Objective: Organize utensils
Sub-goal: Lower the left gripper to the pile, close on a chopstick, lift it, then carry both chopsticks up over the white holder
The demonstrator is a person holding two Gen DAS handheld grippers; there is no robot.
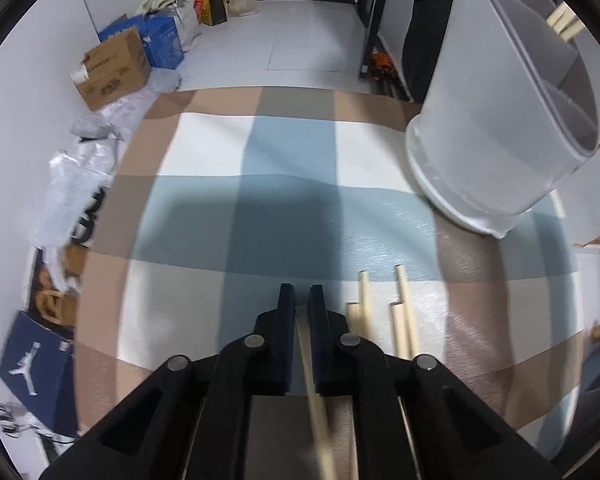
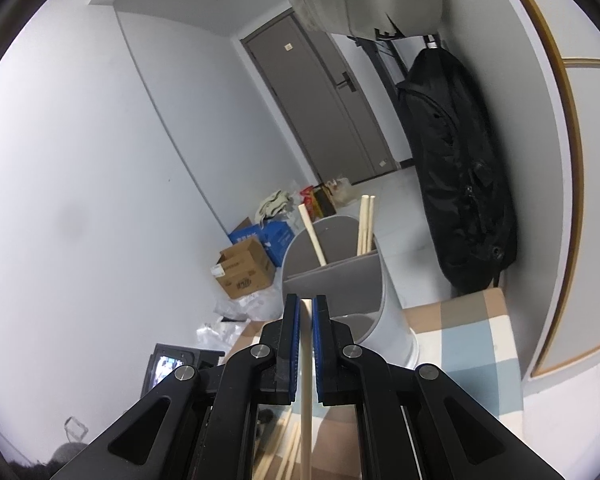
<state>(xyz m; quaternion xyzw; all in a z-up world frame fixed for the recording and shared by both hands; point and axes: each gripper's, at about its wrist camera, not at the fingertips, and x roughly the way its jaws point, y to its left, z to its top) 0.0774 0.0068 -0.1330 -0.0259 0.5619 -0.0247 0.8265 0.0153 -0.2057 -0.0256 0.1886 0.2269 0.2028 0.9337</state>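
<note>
The chopsticks (image 1: 404, 312) look like pale, matt bare wood. The utensil holder (image 1: 496, 128) is smooth grey plastic with a slight sheen. The checked tablecloth (image 1: 260, 220) has a fine woven-looking texture and a soft gloss. The grippers' fingers (image 2: 290, 344) are matt black plastic with metal pins.

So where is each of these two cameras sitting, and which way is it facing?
Left wrist: on the left tongs, facing steeply down at the checked tablecloth; its black fingers are shut on a chopstick, with loose chopsticks beside.
Right wrist: on the right tongs, facing nearly level toward the door; its fingers are shut on a chopstick.
Shared: the grey utensil holder and the cloth.
</note>
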